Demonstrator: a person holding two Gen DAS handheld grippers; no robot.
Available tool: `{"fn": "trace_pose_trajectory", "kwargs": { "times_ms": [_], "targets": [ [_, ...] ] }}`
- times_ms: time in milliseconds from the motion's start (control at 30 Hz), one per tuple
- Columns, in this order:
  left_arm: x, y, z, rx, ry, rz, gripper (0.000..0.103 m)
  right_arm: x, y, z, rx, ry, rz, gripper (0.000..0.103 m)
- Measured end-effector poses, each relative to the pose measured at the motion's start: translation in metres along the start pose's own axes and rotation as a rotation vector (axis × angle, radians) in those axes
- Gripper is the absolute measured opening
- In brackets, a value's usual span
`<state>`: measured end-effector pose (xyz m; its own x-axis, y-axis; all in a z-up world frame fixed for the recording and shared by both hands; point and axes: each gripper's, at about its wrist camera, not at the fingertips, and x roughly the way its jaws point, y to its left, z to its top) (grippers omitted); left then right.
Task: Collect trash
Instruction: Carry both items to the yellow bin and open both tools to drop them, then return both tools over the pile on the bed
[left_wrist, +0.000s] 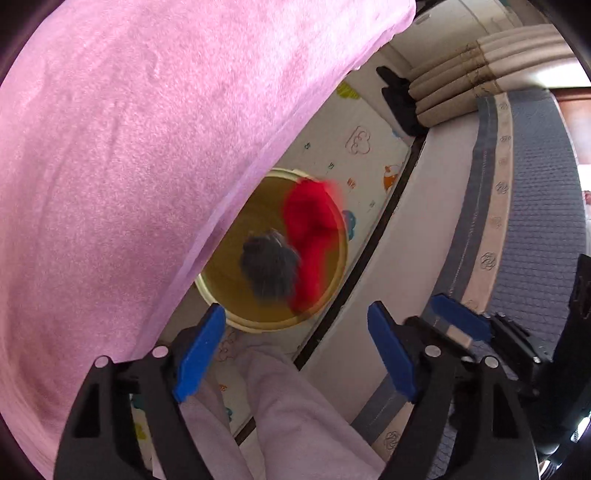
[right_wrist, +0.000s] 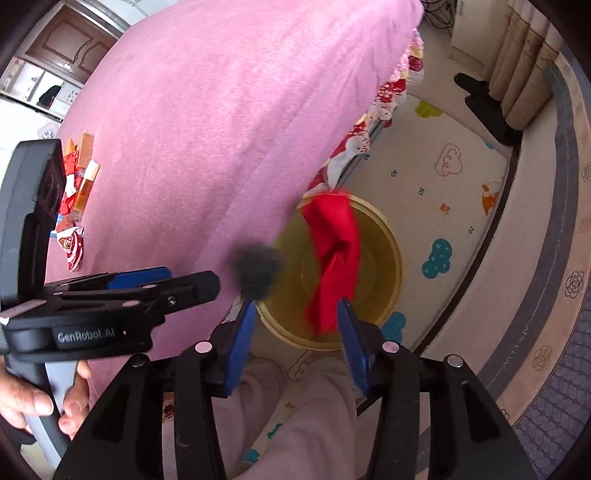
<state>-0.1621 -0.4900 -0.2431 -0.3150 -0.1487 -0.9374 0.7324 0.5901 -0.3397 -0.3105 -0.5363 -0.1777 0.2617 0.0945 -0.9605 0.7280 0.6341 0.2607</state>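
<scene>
Both claws point steeply down, jaws apart and empty: the left claw (left_wrist: 295, 347) wide, the right claw (right_wrist: 297, 343) narrower. A hand (right_wrist: 40, 402) grips the left handle.

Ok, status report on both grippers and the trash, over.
Left gripper open, empty. Right gripper open, empty. Red scrap and dark clump blurred above the yellow bin. Nothing blocking.

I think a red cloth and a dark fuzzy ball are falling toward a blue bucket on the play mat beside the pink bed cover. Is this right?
Not quite: the bucket is yellow, not blue. The right wrist view shows it standing on the play mat beside the pink bed cover, with the red cloth and the dark fuzzy ball blurred above its opening.
</scene>
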Motion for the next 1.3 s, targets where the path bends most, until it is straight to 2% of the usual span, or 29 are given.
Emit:
{"fn": "trace_pose_trajectory", "kwargs": {
  "times_ms": [100, 200, 400, 600, 867, 933, 1033, 1167, 1300],
  "targets": [
    [0.003, -0.005, 0.002, 0.040, 0.008, 0.046, 0.079, -0.003, -0.007, -0.002, 0.024, -0.011, -0.007, 0.046],
    [-0.005, -0.005, 0.000, 0.054, -0.010, 0.050, 0.079, -0.006, -0.006, 0.000, 0.038, -0.025, -0.011, 0.046],
    [-0.050, 0.018, -0.006, -0.031, -0.099, 0.023, 0.079, -0.023, 0.027, 0.013, -0.013, -0.066, -0.003, 0.046],
    [-0.123, 0.072, -0.022, -0.162, -0.243, -0.001, 0.079, -0.042, 0.104, 0.037, -0.131, -0.119, 0.038, 0.046],
    [-0.212, 0.179, -0.072, -0.349, -0.409, 0.049, 0.080, -0.044, 0.241, 0.052, -0.332, -0.150, 0.123, 0.047],
    [-0.228, 0.207, -0.087, -0.392, -0.439, 0.105, 0.080, -0.039, 0.275, 0.053, -0.365, -0.152, 0.151, 0.047],
    [-0.246, 0.243, -0.103, -0.436, -0.471, 0.143, 0.080, -0.030, 0.315, 0.056, -0.399, -0.153, 0.182, 0.047],
    [-0.263, 0.292, -0.119, -0.543, -0.509, 0.139, 0.080, -0.020, 0.360, 0.066, -0.463, -0.158, 0.199, 0.047],
    [-0.268, 0.324, -0.123, -0.651, -0.527, 0.105, 0.080, -0.004, 0.395, 0.086, -0.508, -0.142, 0.206, 0.050]
  ]
}}
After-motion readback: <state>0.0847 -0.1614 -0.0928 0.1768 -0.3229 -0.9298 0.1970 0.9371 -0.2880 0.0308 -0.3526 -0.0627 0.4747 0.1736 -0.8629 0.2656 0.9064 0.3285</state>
